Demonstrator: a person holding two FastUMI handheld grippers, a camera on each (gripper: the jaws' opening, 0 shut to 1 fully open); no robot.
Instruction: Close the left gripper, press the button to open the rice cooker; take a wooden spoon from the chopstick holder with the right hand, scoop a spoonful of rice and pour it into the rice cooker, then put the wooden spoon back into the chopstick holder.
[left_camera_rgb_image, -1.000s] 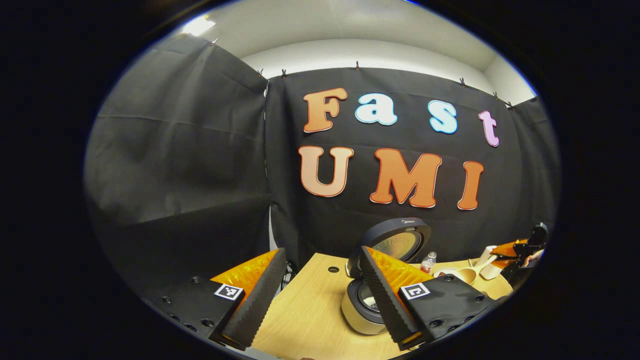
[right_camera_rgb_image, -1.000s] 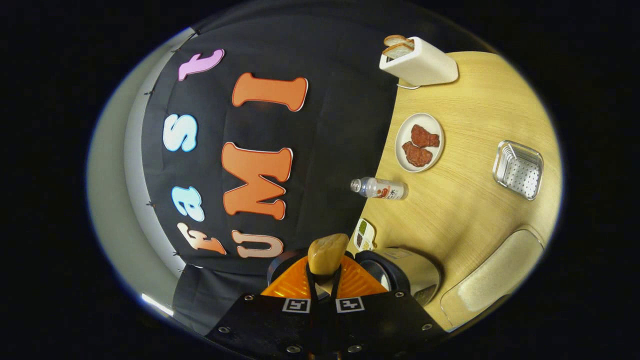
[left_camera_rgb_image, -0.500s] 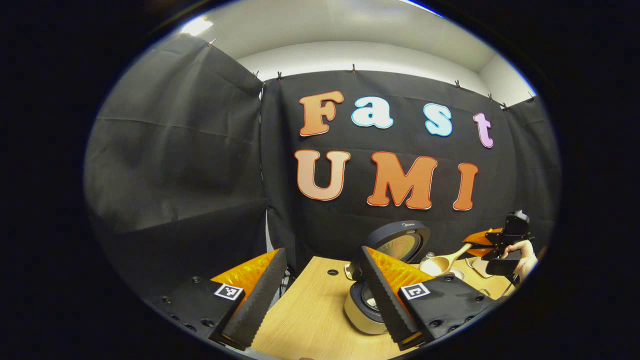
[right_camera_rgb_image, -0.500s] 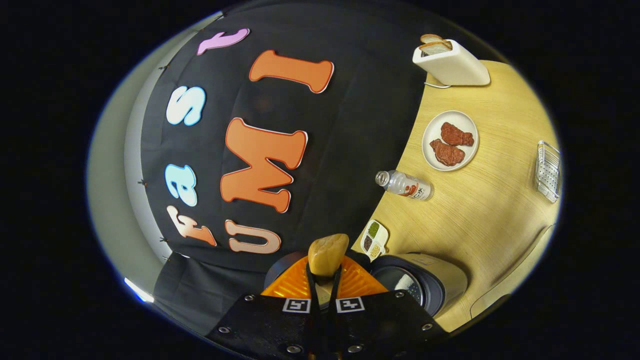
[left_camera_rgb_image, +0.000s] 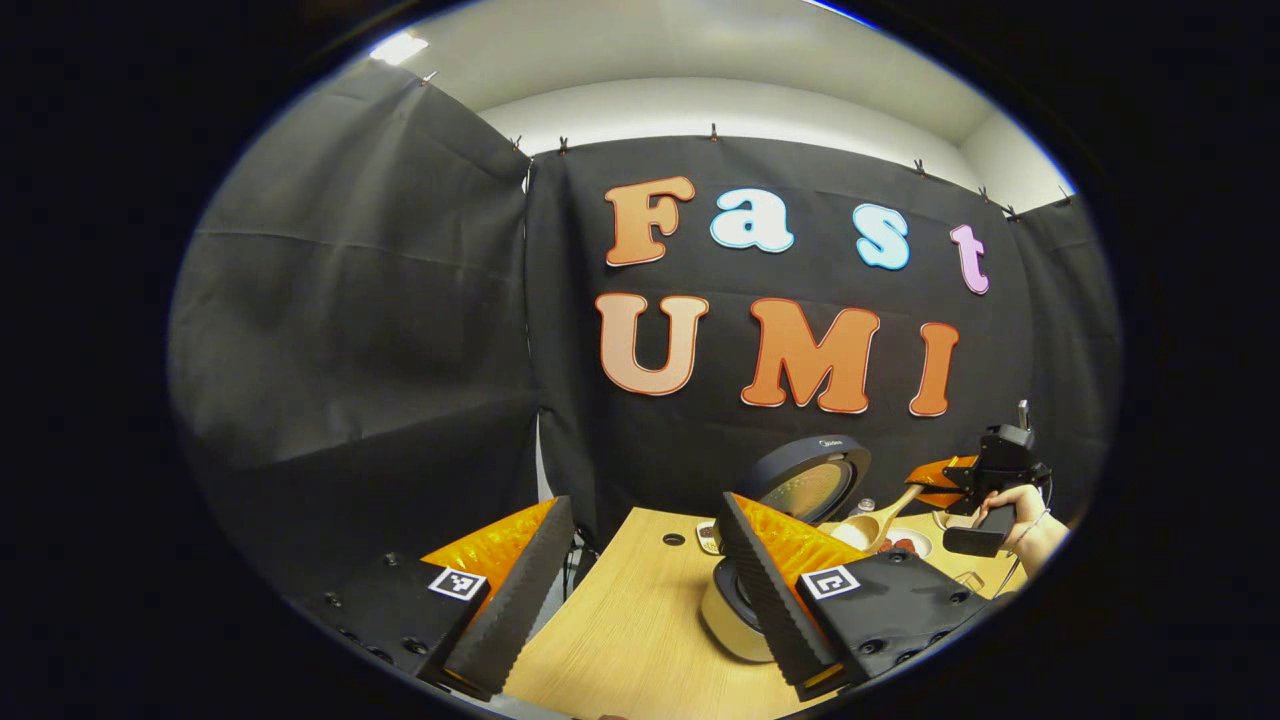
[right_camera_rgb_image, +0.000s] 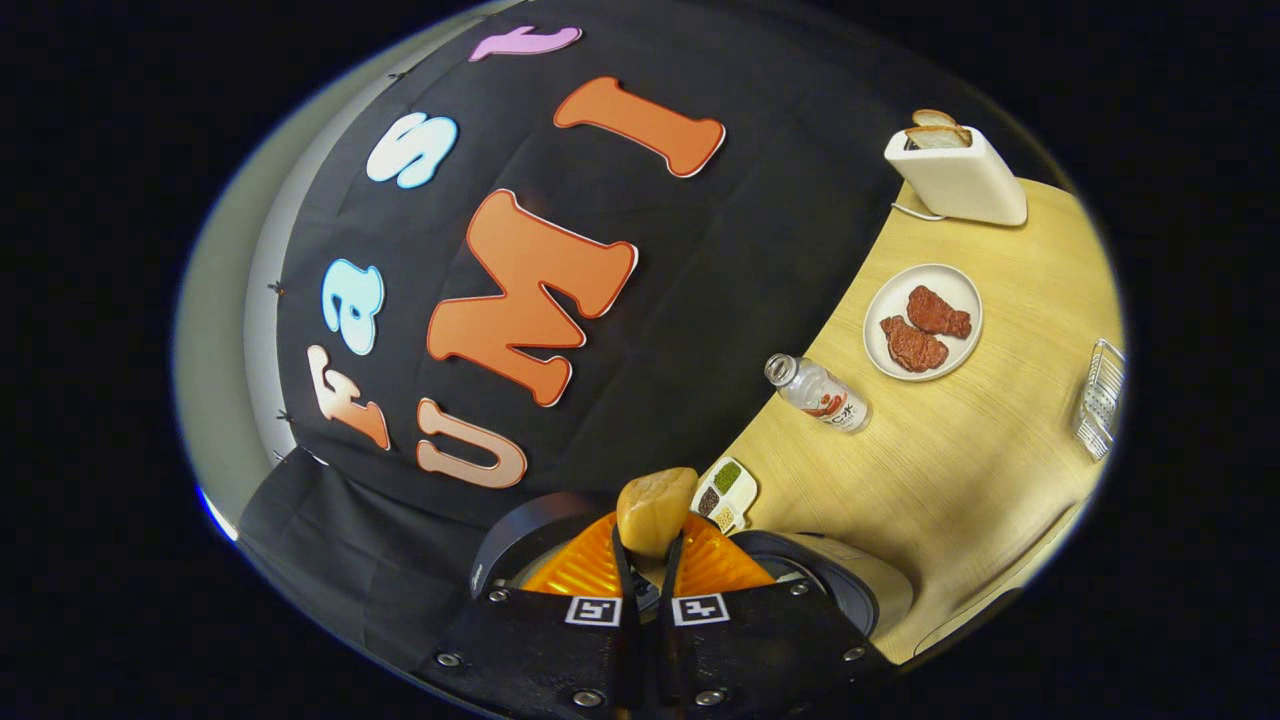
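In the left gripper view, my left gripper (left_camera_rgb_image: 640, 600) stands open above the table's near edge, nothing between its fingers. Behind its right finger (left_camera_rgb_image: 770, 600) sits the cream rice cooker (left_camera_rgb_image: 725, 612) with its dark lid (left_camera_rgb_image: 808, 478) raised. To the right, a hand (left_camera_rgb_image: 1012, 502) holds my right gripper (left_camera_rgb_image: 940, 480), shut on the wooden spoon (left_camera_rgb_image: 868, 530), whose bowl hangs beside the open lid. In the right gripper view, tilted sideways, my right gripper (right_camera_rgb_image: 648, 560) is shut on the wooden spoon (right_camera_rgb_image: 655, 510), with the rice cooker (right_camera_rgb_image: 850, 590) just below. What the spoon's bowl holds I cannot tell.
On the wooden table (right_camera_rgb_image: 950, 460) stand a small compartment dish (right_camera_rgb_image: 725, 490), a water bottle (right_camera_rgb_image: 825, 395), a plate with two meat pieces (right_camera_rgb_image: 922, 322), a white toaster with bread (right_camera_rgb_image: 955, 175) and a metal rack (right_camera_rgb_image: 1098, 400). Black cloth walls stand behind.
The right gripper rose and carried the wooden spoon left toward the open rice cooker, rolling as it went. The left gripper stayed open and nearly still.
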